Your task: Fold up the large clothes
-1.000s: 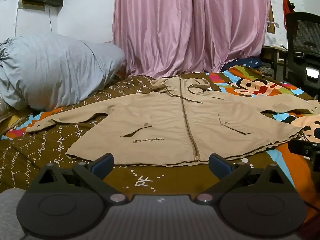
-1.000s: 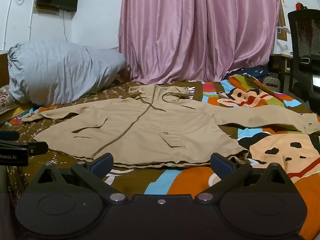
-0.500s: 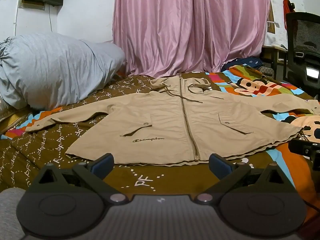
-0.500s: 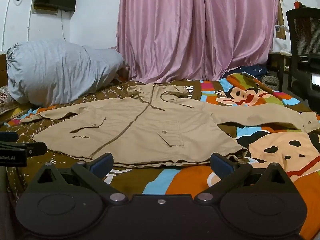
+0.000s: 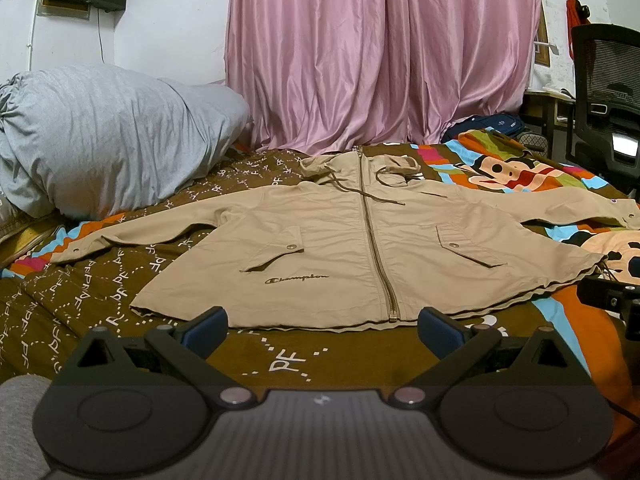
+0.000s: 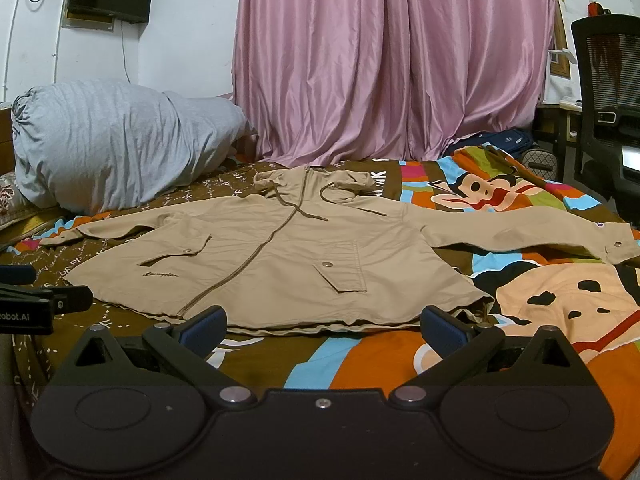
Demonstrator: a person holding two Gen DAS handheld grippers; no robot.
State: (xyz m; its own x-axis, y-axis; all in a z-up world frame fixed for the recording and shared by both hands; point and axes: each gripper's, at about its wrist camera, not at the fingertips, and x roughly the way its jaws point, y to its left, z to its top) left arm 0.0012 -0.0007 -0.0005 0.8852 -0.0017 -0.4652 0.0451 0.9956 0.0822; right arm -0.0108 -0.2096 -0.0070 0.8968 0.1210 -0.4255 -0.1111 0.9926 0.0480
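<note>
A tan zip-up hooded jacket (image 5: 340,248) lies flat and face up on the bed, sleeves spread to both sides, hood toward the curtain; it also shows in the right wrist view (image 6: 288,256). My left gripper (image 5: 322,326) is open and empty, just short of the jacket's hem near the zipper's lower end. My right gripper (image 6: 322,326) is open and empty, just short of the hem at the jacket's right half. Each gripper shows at the edge of the other's view: the right one (image 5: 612,300) and the left one (image 6: 36,300).
The bed has a brown and cartoon-print cover (image 5: 500,172). A large grey pillow (image 5: 108,136) lies at the back left. Pink curtains (image 5: 380,52) hang behind the bed. A black office chair (image 5: 608,100) stands at the right.
Both views have shifted only slightly; the right gripper has edged a little toward the hem. The jacket has not moved and both grippers stay open.
</note>
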